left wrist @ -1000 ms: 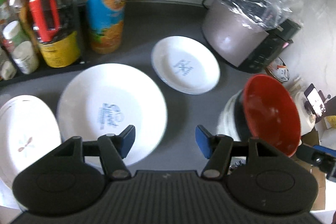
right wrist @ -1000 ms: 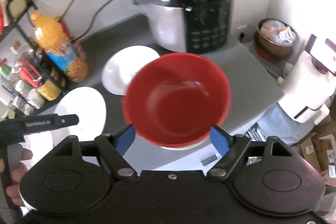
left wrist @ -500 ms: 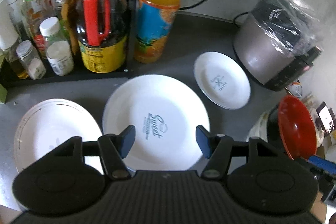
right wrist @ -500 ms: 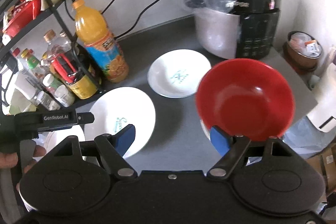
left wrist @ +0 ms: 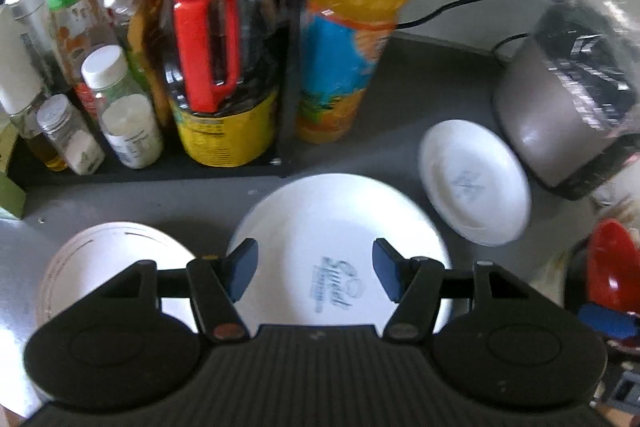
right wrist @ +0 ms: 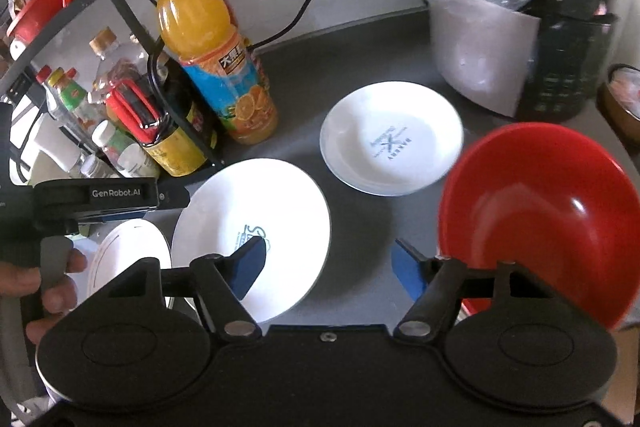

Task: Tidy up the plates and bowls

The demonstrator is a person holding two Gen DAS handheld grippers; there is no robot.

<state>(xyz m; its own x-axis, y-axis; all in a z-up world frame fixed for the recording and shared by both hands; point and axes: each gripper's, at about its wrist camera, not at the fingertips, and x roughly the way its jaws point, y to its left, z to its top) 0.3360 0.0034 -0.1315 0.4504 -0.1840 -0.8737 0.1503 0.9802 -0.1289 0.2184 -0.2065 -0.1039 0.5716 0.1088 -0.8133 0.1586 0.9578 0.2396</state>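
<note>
Three white plates lie on the grey counter. A large plate with blue lettering (left wrist: 340,251) (right wrist: 256,227) is in the middle. A small plate (left wrist: 474,187) (right wrist: 392,137) lies to its right. A third plate (left wrist: 108,263) (right wrist: 128,255) lies at the left. My left gripper (left wrist: 314,269) (right wrist: 100,201) is open and empty, hovering over the large plate's near edge. My right gripper (right wrist: 330,265) is open. A red bowl (right wrist: 540,219) (left wrist: 614,267) sits by its right finger (right wrist: 412,271), tilted; whether the finger touches it is unclear.
A black rack with sauce bottles and jars (left wrist: 132,79) (right wrist: 120,115) stands at the back left, an orange juice bottle (left wrist: 352,39) (right wrist: 216,55) beside it. A rice cooker under a plastic bag (left wrist: 576,103) (right wrist: 520,39) stands at the back right.
My left gripper has swung left and closer to the rack. My right gripper has pulled back and turned left, and the red bowl has shifted from its centre to its right side.
</note>
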